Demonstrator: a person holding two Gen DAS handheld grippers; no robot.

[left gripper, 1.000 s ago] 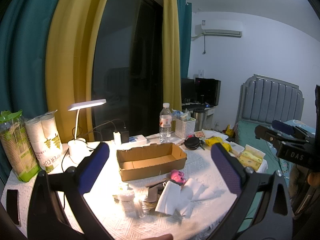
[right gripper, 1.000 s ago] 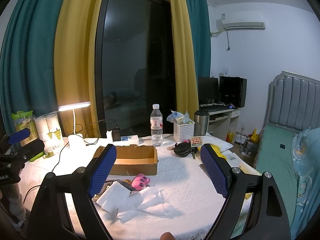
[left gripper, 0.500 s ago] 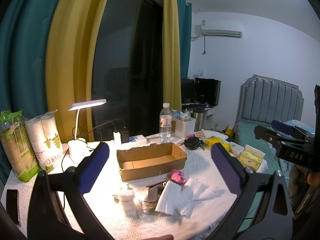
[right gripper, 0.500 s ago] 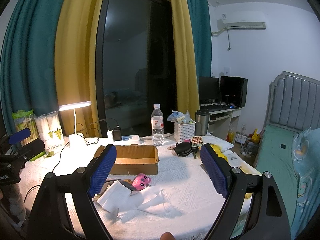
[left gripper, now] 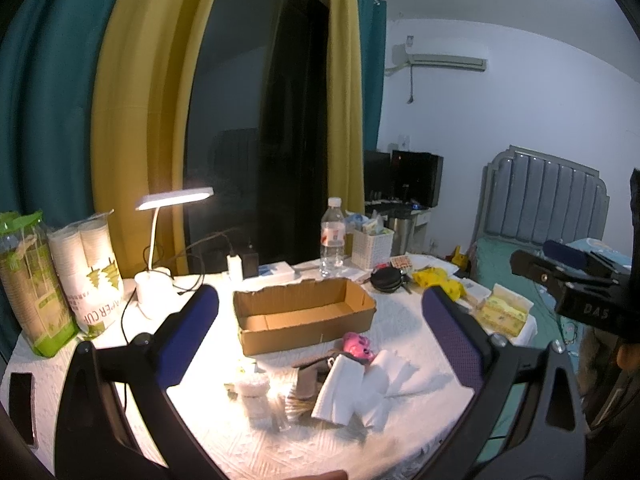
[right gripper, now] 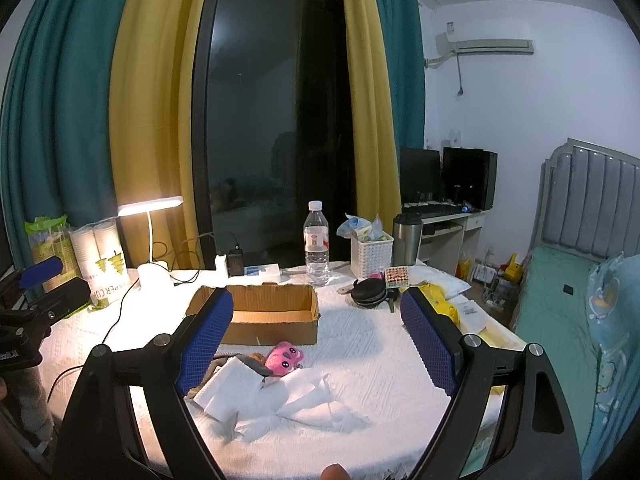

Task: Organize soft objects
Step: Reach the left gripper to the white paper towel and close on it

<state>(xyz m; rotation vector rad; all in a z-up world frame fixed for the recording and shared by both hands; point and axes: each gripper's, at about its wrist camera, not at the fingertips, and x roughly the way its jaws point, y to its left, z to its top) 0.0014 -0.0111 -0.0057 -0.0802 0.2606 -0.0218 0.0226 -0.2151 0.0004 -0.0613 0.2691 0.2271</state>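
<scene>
Nothing is being held by the left gripper or right gripper; both are spread wide. The cardboard box is lying empty, while the pink plush toy and white tissues are waiting just in front; sorting is judged unstarted.

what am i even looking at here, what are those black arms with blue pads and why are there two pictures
There is no robot here. A person holds a pair of hand-held tongs in each hand, and each pair carries a wide-angle camera looking forward along its two blue-padded fingers.

One picture comes from the left tongs, the other from the right tongs. Each also catches the other pair at its edge. Both are open and hold nothing, hovering above the table with its white cloth.

On it lie an empty cardboard box, a small pink plush toy and crumpled white tissues in front of it. Further back stand a lit desk lamp, a water bottle and packs of paper cups.
</scene>
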